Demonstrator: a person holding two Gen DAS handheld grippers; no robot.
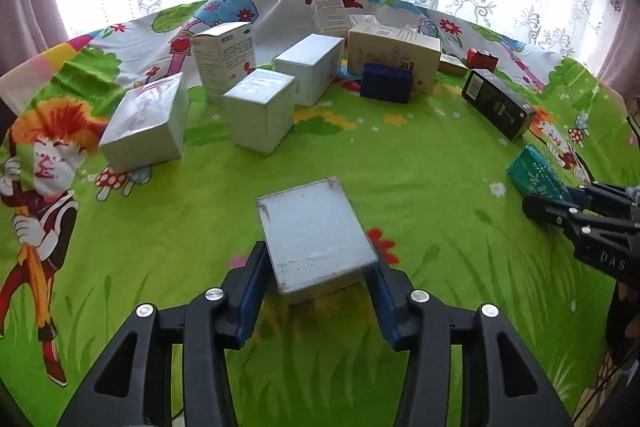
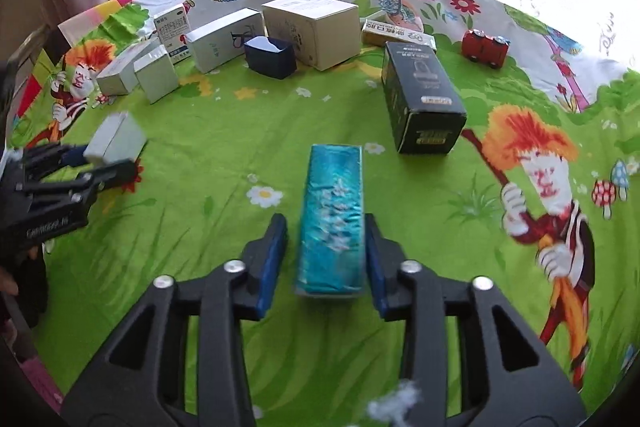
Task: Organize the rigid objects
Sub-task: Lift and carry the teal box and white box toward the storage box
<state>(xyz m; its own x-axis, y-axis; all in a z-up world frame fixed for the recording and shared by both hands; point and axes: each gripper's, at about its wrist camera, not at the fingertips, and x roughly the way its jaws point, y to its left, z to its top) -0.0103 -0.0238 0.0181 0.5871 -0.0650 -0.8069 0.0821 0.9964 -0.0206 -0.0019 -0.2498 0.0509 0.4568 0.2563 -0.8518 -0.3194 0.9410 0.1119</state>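
Observation:
My left gripper (image 1: 318,267) is shut on a flat silver-white box (image 1: 314,237) and holds it just above the green cartoon cloth; the box also shows in the right wrist view (image 2: 116,139). My right gripper (image 2: 326,247) straddles a long teal box (image 2: 334,215): the right pad touches it, and a narrow gap shows at the left pad. In the left wrist view the teal box (image 1: 534,177) and the right gripper (image 1: 556,207) sit at the right edge.
Several boxes stand at the back: silver-white ones (image 1: 148,125) (image 1: 260,111) (image 1: 310,67), a beige carton (image 1: 394,55), a dark blue box (image 1: 386,83), a black box (image 2: 420,99) and a red toy car (image 2: 484,47). Curtains hang behind the table.

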